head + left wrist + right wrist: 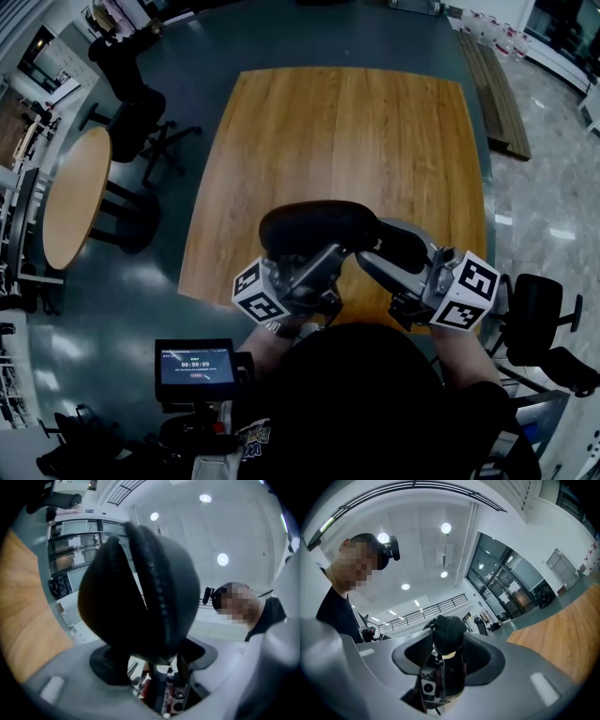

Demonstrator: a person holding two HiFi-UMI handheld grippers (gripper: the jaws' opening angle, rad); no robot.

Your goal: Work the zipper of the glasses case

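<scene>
Left claw [152, 659] clamped wide around part-open glasses case [140, 597], right claw [449, 644] pinching its end, above wooden table [337, 141]

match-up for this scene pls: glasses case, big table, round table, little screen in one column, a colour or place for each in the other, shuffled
Things:
1. glasses case
2. big table
3. round table
4. little screen

Descriptions:
a. lit blue, bottom left of the head view
b. black, zip partly open
c. straight-edged wood top, middle of the head view
d. wood top, far left, next to a black chair

Pairs: 1-b, 2-c, 3-d, 4-a
</scene>
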